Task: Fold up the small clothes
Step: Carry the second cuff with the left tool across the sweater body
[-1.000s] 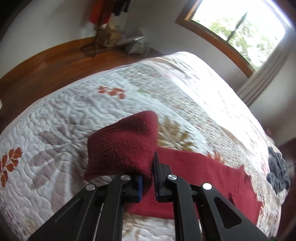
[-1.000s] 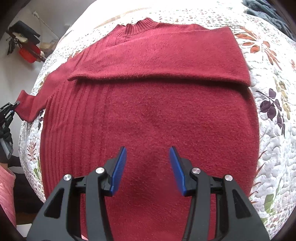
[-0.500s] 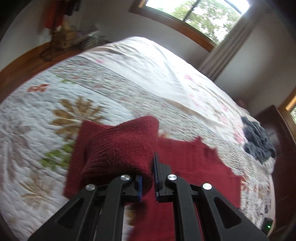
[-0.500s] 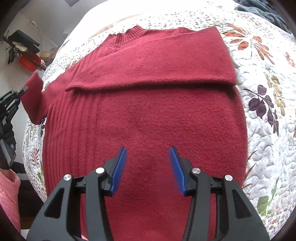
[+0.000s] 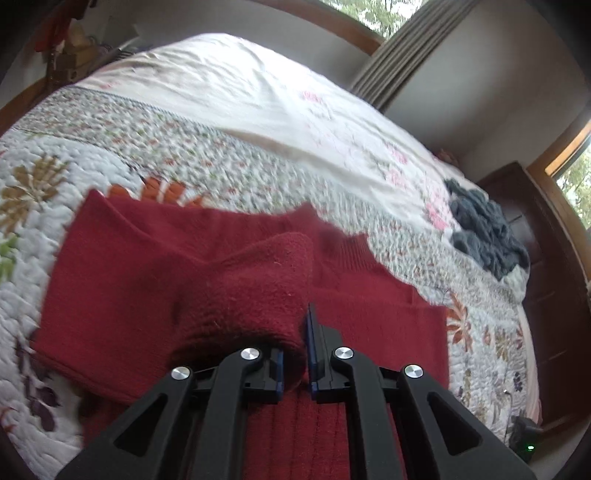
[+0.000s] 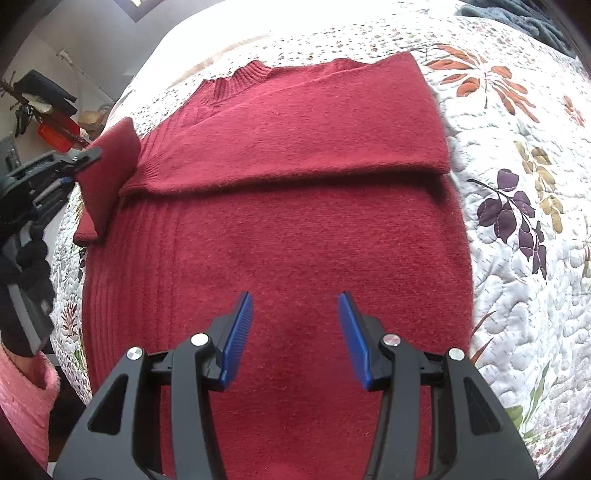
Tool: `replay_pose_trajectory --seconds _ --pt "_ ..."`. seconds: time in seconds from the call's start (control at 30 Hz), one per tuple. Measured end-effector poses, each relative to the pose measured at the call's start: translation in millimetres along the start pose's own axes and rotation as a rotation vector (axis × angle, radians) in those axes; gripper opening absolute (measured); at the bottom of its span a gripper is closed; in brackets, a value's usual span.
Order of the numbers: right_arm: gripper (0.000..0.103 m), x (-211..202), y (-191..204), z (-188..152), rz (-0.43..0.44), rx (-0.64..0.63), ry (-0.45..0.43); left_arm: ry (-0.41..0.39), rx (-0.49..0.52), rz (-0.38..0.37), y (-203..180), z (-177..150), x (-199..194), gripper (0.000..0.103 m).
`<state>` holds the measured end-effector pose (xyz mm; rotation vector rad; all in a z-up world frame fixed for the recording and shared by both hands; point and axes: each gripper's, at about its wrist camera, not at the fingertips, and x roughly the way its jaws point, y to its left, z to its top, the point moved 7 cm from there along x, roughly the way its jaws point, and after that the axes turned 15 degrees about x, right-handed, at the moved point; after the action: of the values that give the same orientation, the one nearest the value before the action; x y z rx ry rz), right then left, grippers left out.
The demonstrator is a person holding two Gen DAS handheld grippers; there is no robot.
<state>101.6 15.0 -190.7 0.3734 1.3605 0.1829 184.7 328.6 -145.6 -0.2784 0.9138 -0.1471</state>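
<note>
Lying flat on the quilted bed [image 6: 517, 258], the red sweater [image 6: 295, 240] is having its sleeve cuff [image 5: 258, 288] pinched by the left gripper [image 5: 295, 354]; the right gripper [image 6: 295, 332] is hovering above, fingers spread.

A bedroom in a home.
A wide bed fills both views, covered by a white quilt [image 5: 229, 147] stitched with leaves and flowers. Behind it hang grey curtains [image 5: 410, 48] beside a wood-framed window [image 5: 369, 33], with a dark wooden cabinet [image 5: 546, 266] alongside and a wood floor [image 5: 22, 103] at the far edge.
</note>
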Motion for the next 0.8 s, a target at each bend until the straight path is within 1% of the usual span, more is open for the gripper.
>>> replay_pose_trajectory --seconds 0.17,0.27,0.37,0.43,0.47,0.53,0.57,0.63,0.7,0.8 --pt "0.048 3.0 -6.8 3.1 0.001 0.015 0.004 0.078 0.023 0.009 -8.9 -22.5 35.8 0.010" --pt "0.048 5.4 -8.5 5.0 -0.002 0.024 0.010 0.134 0.040 0.015 -11.2 -36.9 54.7 0.012" --pt "0.048 6.2 -5.7 7.9 -0.003 0.020 0.014 0.147 0.066 0.009 -13.4 -45.2 58.1 0.013" --pt "0.048 5.8 -1.5 9.8 -0.008 0.011 0.013 0.155 0.088 -0.008 -15.7 -46.2 50.4 0.018" --pt "0.048 5.4 3.0 12.4 -0.008 0.004 0.012 0.159 0.104 -0.026 -16.7 -47.5 41.4 0.022" --pt "0.048 4.1 13.9 17.3 0.006 -0.006 0.016 0.168 0.132 -0.040 -14.0 -51.3 24.6 0.030" --pt "0.048 3.7 19.5 19.7 0.016 -0.010 0.019 0.160 0.146 -0.051 -7.4 -55.1 8.4 0.038" --pt "0.048 4.1 38.2 26.6 0.046 -0.027 0.027 0.146 0.167 -0.025 4.9 -57.1 -10.1 0.039" --pt "0.049 5.8 60.4 33.4 0.070 -0.049 0.038 0.125 0.175 0.042 31.4 -54.8 -31.0 0.040" --pt "0.049 14.8 99.3 42.2 0.131 -0.068 0.080 0.114 0.184 0.203 73.0 -41.1 -45.1 0.040"
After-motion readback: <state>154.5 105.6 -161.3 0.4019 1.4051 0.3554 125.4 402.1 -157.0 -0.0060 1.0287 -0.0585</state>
